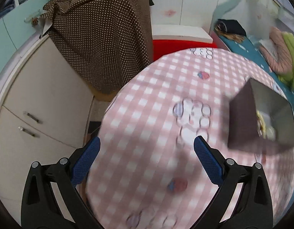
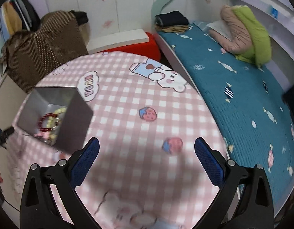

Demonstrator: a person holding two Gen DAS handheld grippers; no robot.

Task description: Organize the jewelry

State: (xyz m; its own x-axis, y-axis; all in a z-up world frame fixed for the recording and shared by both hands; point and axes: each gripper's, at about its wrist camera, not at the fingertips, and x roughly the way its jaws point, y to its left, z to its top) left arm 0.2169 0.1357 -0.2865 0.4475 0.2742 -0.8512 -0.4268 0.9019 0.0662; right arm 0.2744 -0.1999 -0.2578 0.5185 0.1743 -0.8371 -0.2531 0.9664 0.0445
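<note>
Left gripper [image 1: 147, 143] and right gripper [image 2: 147, 144] held wide and empty above checked bench [image 2: 127, 99], jewelry [image 2: 49, 122] seen piled inside dark box [image 2: 74, 118]

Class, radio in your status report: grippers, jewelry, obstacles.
Left gripper open, empty. Right gripper open, empty. Red bead bracelet lies inside dark square box. Pink checked tablecloth bare ahead.

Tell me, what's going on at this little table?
A person is tidying jewelry with two handheld grippers. Both the left gripper and the right gripper hover open and empty over the pink checked tablecloth. A red bead bracelet and other blurred pieces already lie in the dark open box.
</note>
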